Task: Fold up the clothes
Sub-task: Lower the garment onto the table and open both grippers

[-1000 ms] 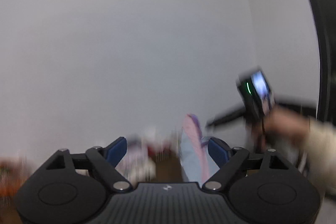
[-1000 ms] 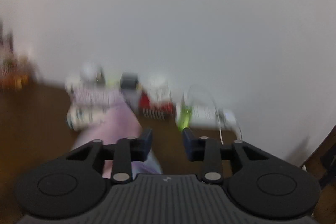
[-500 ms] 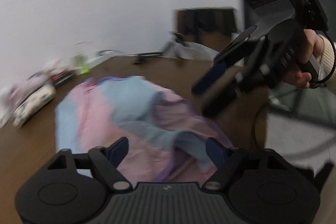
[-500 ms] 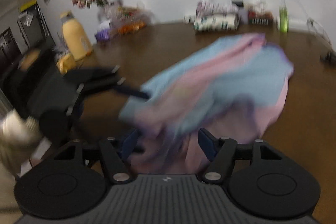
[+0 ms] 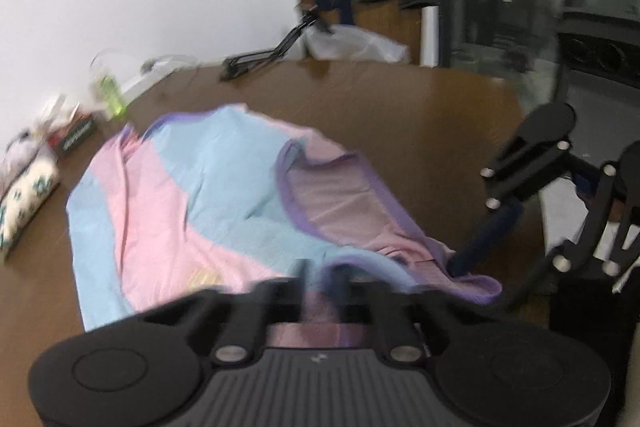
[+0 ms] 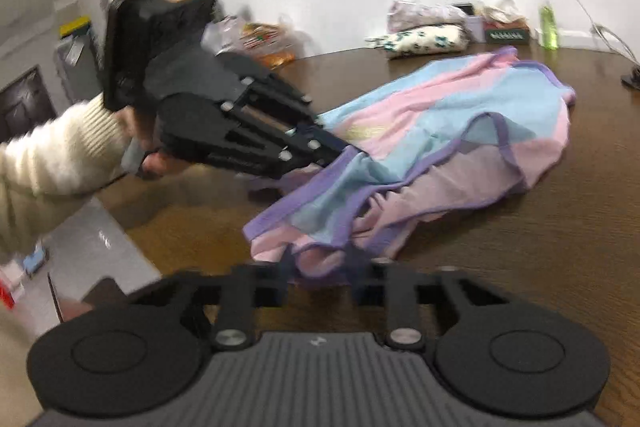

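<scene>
Left tongs [image 5: 318,283] are clamped tight on the near purple-trimmed hem of the pink-and-blue knit garment [image 5: 192,195], pinching one corner so the cloth can be lifted for a fold, I'd judge. The garment sprawls rumpled across the brown wooden desk [image 5: 400,107], its bulk stretching away towards the far edge. Right tongs [image 6: 320,267] are closing narrow on the neighbouring hem corner, fabric between the pads. Both grips sit along the desk's near edge.
</scene>
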